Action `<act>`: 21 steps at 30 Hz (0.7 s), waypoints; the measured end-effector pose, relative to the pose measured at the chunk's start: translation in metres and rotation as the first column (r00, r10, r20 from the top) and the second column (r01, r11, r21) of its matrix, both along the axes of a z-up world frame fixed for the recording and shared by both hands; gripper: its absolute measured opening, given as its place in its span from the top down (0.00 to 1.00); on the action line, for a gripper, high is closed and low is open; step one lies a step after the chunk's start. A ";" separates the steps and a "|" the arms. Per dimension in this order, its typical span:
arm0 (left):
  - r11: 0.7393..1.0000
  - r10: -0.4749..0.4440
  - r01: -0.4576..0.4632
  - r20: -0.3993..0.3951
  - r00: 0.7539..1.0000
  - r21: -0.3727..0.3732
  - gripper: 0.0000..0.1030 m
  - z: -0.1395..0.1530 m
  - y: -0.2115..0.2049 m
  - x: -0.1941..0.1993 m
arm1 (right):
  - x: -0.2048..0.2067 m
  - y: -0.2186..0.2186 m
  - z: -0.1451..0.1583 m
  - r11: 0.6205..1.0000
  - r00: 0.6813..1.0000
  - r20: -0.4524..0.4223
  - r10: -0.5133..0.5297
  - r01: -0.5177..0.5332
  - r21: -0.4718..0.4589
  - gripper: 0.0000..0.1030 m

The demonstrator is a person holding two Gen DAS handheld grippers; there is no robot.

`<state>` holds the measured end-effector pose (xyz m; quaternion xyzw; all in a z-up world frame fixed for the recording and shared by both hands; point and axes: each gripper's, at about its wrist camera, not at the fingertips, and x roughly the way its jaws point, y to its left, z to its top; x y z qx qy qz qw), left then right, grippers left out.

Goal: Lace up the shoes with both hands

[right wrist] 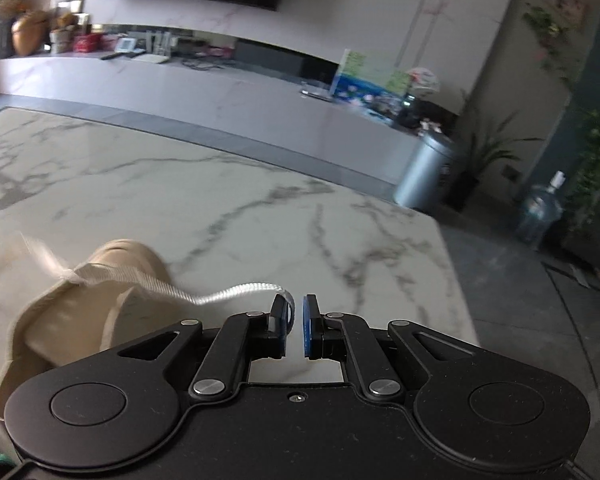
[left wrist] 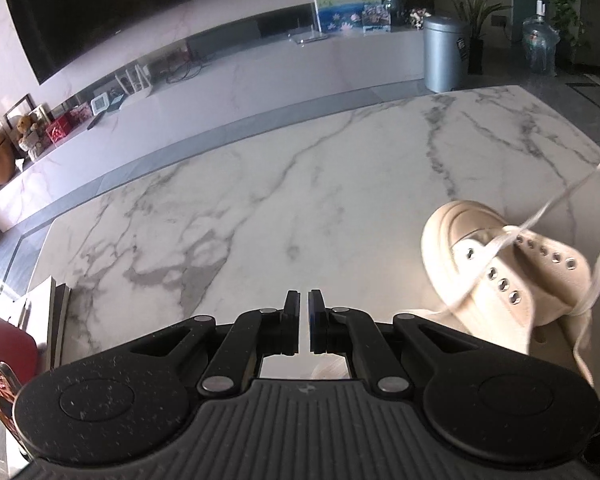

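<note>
The cream shoe lies on the marble table, mostly empty eyelets up. Its flat white lace is limp, light and slippery-looking; best pinched near its tip. Right gripper, beside the shoe: jaws slightly apart, lace end draped on one, not clamped. Left gripper: jaws nearly closed, empty.

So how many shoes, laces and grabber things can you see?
Shoe: 1
Lace: 1
Grippers: 2, the left gripper and the right gripper
Total: 4
</note>
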<state>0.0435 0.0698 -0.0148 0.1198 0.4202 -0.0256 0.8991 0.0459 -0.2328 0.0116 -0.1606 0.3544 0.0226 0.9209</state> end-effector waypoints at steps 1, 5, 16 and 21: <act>1.000 0.005 -0.005 -0.005 1.000 0.005 0.97 -0.002 0.002 0.002 | 0.002 -0.004 -0.001 1.000 1.000 -0.007 -0.007 0.007 -0.006 0.95; 1.000 -0.022 0.022 -0.024 0.999 -0.002 0.97 -0.006 0.001 0.003 | 0.008 -0.015 -0.008 1.000 0.999 -0.033 -0.007 0.007 -0.019 0.95; 0.975 -0.203 0.201 -0.020 0.979 -0.093 0.90 -0.006 -0.035 0.001 | 0.010 -0.013 -0.001 0.998 0.998 -0.021 0.067 -0.067 0.008 0.96; 0.953 -0.281 0.280 0.002 0.960 -0.113 0.73 0.000 -0.054 -0.005 | 0.004 -0.005 0.021 0.991 0.991 0.028 0.128 -0.129 0.040 0.96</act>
